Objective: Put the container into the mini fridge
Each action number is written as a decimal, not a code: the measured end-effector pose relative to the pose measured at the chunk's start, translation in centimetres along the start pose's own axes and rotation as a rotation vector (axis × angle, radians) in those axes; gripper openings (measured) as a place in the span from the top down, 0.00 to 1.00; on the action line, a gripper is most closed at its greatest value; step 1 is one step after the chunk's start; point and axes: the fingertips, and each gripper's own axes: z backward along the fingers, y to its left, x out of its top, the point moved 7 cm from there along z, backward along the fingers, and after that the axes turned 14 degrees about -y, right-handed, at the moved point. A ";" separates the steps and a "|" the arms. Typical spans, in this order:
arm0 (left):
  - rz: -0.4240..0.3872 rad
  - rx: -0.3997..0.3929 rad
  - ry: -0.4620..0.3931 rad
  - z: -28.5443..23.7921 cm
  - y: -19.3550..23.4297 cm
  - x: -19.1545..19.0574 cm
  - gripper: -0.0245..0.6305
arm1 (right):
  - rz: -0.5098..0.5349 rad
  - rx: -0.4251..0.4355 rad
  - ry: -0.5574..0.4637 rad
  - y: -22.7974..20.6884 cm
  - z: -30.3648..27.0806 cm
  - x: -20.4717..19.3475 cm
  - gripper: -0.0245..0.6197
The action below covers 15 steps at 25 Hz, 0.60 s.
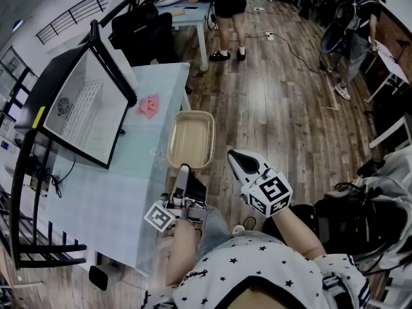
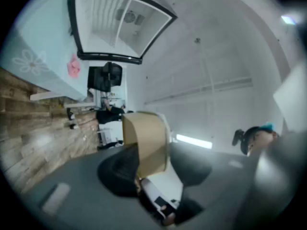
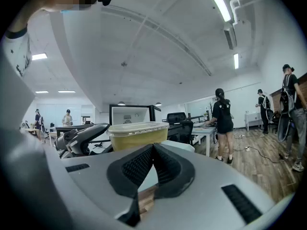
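Note:
A shallow beige container (image 1: 190, 139) hangs over the right edge of the pale glass table (image 1: 129, 192), tilted. My left gripper (image 1: 184, 170) is shut on its near rim. In the left gripper view the container (image 2: 146, 143) stands edge-on between the dark pads of the left gripper (image 2: 153, 169). The mini fridge (image 1: 80, 108) sits on the table's left side with its door swung open and its white inside showing. My right gripper (image 1: 236, 158) hovers right of the container, off the table, shut and holding nothing. From the right gripper (image 3: 152, 150), the container (image 3: 138, 134) shows just ahead.
A pink crumpled thing (image 1: 148, 105) lies on the table between the fridge and the container. A black office chair (image 1: 145, 28) stands behind the table. People stand at the far desks (image 1: 228, 11). Black bags (image 1: 347, 227) lie on the wooden floor at right.

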 end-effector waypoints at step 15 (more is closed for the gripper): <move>0.005 -0.040 0.019 4.3 -3.5 -1.2 0.66 | 0.020 0.004 -0.041 2.5 5.3 1.0 0.93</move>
